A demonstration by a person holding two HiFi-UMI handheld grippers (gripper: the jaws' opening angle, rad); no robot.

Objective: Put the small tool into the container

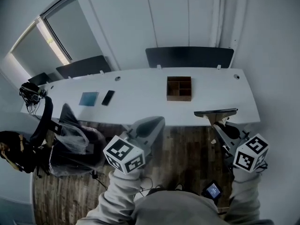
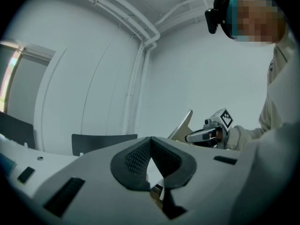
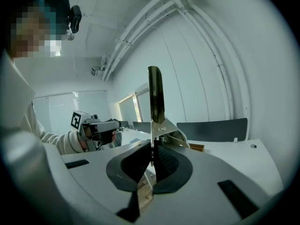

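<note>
One long white table [image 1: 140,104] across the head view, with two dark chairs [image 1: 189,56] behind its far edge. Nearer, both grippers held out over a wooden floor [image 1: 187,146], just short of the table's near edge. Left gripper [image 1: 157,122]: jaws together at the tips, nothing between them. Right gripper [image 1: 218,124]: jaws pinched tight on the small tool [image 1: 215,112]. On the table right of centre, well apart from both grippers: a brown wooden container [image 1: 179,88], open on top and split into compartments. Tool itself a scraper: wide, thin, dark blade set crosswise at the gripper's tip, level with the table's near edge in the head view. Edge-on and upright in the right gripper view, joined by a pale triangular metal bracket to a narrow shank nipped between the pads. Left of centre on the table, a square blue pad [image 1: 88,98], and just beside it a black phone [image 1: 108,97].
</note>
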